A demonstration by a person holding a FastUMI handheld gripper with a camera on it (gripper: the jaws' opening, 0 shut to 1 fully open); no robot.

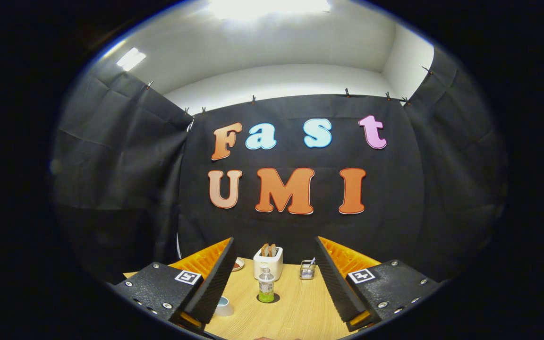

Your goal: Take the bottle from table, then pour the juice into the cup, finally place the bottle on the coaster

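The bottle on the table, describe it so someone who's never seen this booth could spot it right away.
On the wooden table, look between the open tongs, ahead of their tips. In front of the white toaster stands the bottle, upright on a dark round coaster. It alone is clear plastic with green liquid at the bottom.

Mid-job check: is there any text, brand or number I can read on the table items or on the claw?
Nothing legible.
Bottle label: print too small to read.
Toaster front: no readable text, too blurred.
Square markers on the claw: black-and-white patterns, no words or numbers.
The claw is open, with the bottle standing beyond its fingers.
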